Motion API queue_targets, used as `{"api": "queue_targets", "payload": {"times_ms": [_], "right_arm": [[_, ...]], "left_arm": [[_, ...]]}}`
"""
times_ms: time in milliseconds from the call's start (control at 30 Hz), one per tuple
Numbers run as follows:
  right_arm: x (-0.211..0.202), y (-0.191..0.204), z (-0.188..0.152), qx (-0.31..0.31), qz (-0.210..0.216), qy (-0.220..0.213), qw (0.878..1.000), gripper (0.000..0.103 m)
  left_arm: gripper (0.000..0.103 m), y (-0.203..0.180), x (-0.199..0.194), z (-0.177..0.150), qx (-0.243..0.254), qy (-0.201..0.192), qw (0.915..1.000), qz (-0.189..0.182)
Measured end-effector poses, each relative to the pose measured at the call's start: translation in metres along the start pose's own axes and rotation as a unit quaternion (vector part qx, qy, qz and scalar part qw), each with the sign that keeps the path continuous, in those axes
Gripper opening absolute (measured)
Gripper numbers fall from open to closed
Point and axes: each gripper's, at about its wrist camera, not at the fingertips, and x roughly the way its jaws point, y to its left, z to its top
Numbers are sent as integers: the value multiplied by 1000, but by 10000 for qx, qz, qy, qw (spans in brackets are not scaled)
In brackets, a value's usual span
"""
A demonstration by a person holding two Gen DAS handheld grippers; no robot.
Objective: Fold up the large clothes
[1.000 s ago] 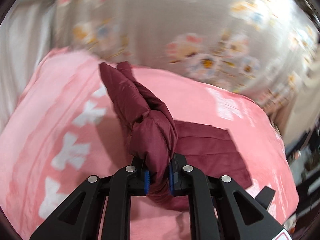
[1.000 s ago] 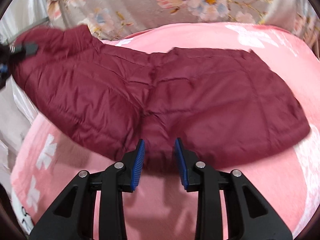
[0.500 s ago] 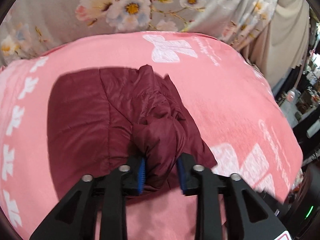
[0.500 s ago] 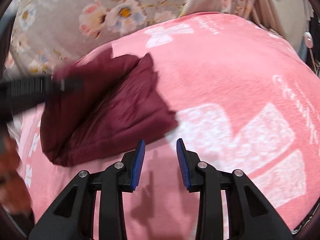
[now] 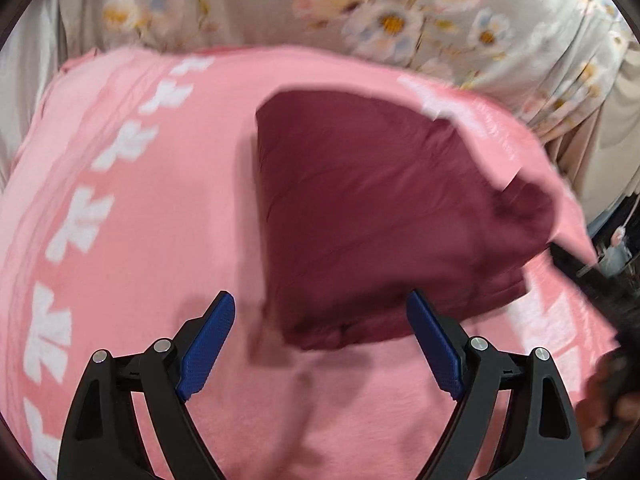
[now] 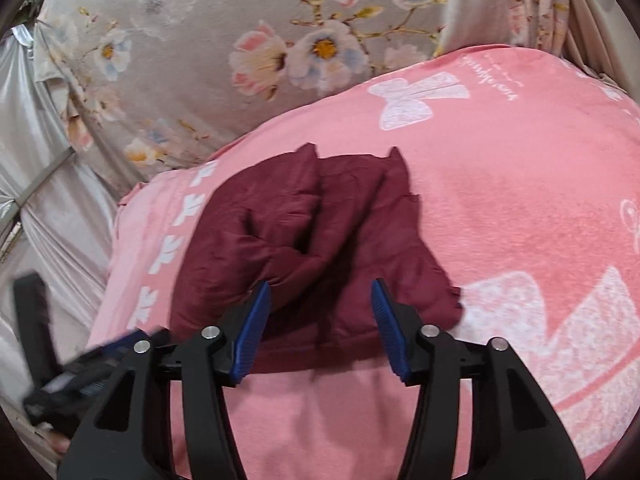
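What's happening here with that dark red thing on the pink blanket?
A person with a handheld gripper in each hand is folding a maroon padded garment on a pink blanket. The garment lies bunched into a folded bundle. The left gripper has just been opening and holds nothing. The right gripper has also been opening; its jaws stand apart over the garment's near edge without pressing it.

Left gripper (image 5: pixel 320 344) fingers (image 5: pixel 208 340) just opened wide, folded maroon jacket (image 5: pixel 380 220) lying free on pink blanket (image 5: pixel 140 220)

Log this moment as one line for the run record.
garment: maroon padded jacket folded on pink blanket | left gripper: jaws just opened, released | right gripper: jaws just opening, empty
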Motion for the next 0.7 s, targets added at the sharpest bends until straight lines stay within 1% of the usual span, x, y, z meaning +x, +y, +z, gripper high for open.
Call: {"api": "queue_targets", "payload": {"times_ms": [33,100,167,200,233,300,333,367,400,433,467,500,533,600,667,700], "right_arm": [[-3,6,2,-62,50,-47,10000,54],[-11,15,7,-152,121,-190,9996,61],[-17,23,16,-225,185,-362,9989,66],[-17,25,19,-256,213,-378,9987,67],[-10,26,22,-287,203,-323,9989,67],[7,25,22,-279,88,-125,9995,67],[25,20,21,-232,29,76,9997,66],[39,18,20,-230,59,276,9993,50],[49,16,18,-268,114,419,9987,24],[58,14,17,-328,67,540,9980,12],[57,11,20,-308,66,477,9984,7],[50,9,22,-266,137,358,9989,5],[36,5,29,-225,199,113,9995,5],[14,-2,36,-264,86,-232,9993,4],[15,-13,31,-265,-208,-190,9993,4],[27,-27,22,-220,-476,17,9986,4]], "left_arm": [[85,1,10,-4,19,149,9999,-6],[85,-3,21,-10,114,287,9995,-26],[85,-8,27,-13,205,322,9993,-18],[85,-8,30,-14,219,311,9993,-6],[85,-9,35,-14,229,274,9994,40],[80,-6,41,-13,225,269,9991,218],[74,-4,44,-12,199,262,9990,287],[66,-1,46,-10,140,295,9991,256],[61,3,47,-9,67,333,9993,161],[45,7,47,-8,-13,382,9993,17],[32,9,46,-6,-29,418,9991,-95],[32,9,45,-4,-24,437,9989,-135],[29,8,41,-2,-1,404,9990,-203],[27,1,32,1,166,260,9991,-299],[26,-15,24,1,485,54,9987,-177],[26,-21,25,1,602,36,9981,-89]]}}
